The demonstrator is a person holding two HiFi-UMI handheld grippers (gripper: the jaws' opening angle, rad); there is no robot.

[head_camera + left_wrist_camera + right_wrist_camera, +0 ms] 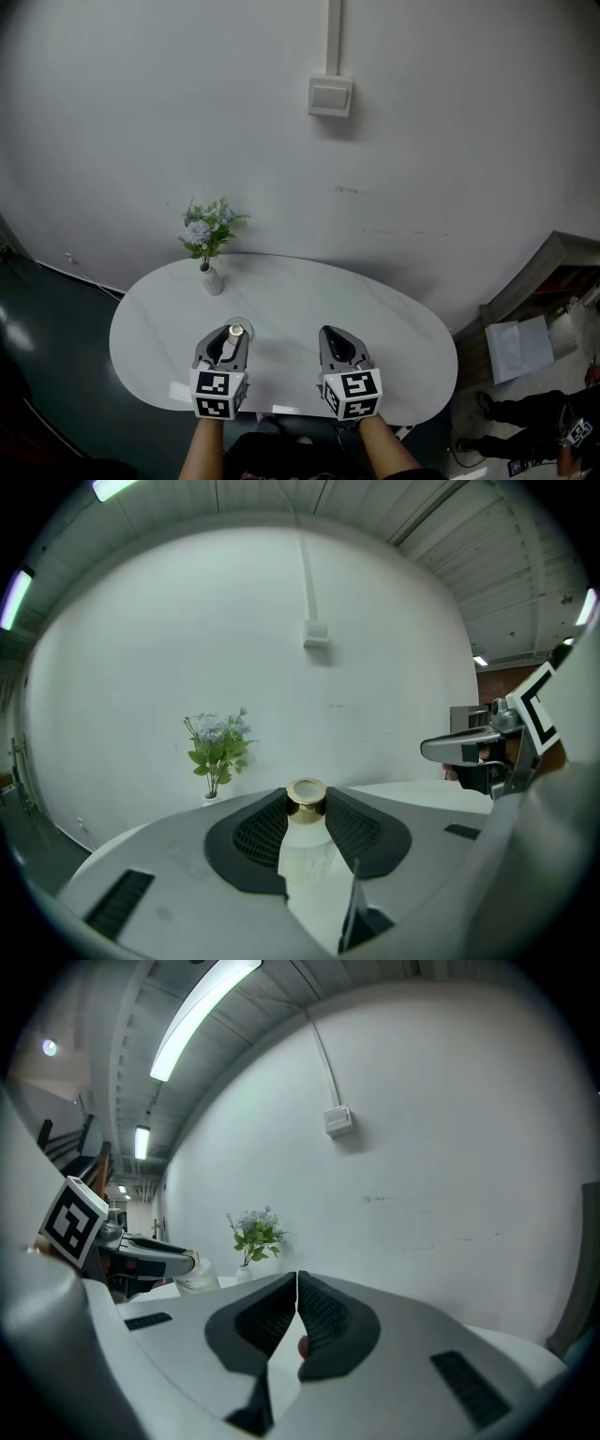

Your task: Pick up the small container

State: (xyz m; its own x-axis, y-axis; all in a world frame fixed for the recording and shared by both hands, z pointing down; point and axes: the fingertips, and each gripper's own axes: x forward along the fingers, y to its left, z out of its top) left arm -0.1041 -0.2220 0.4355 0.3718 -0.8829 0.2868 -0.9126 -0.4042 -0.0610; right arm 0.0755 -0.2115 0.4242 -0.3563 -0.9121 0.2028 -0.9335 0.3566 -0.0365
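The small container [306,797], a clear little jar with a gold cap, sits between the dark ribbed pads of my left gripper [306,822], which press on its sides. In the head view the cap [236,330] shows at the tip of the left gripper [231,337], over the near part of the white table [394,328]. In the right gripper view the jar [195,1282] hangs in the left jaws at far left. My right gripper [330,336] is beside it to the right, its jaws together with nothing in them [297,1285].
A small white vase of blue flowers [210,246] stands at the table's back left, beyond the left gripper. A wall with a switch box [330,96] rises behind the table. Boxes and papers [517,345] lie on the floor at right.
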